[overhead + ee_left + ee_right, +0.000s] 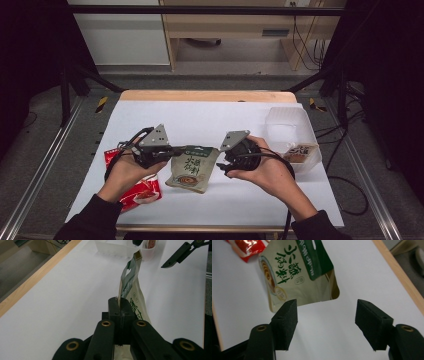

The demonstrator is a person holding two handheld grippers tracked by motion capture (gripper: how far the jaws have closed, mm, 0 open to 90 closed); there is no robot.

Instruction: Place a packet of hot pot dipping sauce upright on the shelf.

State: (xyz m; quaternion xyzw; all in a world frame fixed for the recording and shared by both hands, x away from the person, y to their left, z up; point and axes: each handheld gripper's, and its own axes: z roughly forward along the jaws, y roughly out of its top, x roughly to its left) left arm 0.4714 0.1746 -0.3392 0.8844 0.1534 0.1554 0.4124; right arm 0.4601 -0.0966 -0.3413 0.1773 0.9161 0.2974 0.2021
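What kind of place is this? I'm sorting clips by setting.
Most likely a lab or workshop set up for recording. A white-topped table stands inside a dark metal frame, loose cables hang by a wooden bench behind, and both hands hold camera-fitted tools over a snack pouch.

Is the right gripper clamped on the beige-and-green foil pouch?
No: the right gripper stands open with only white table between its pads, the beige-and-green foil pouch lying beyond them.
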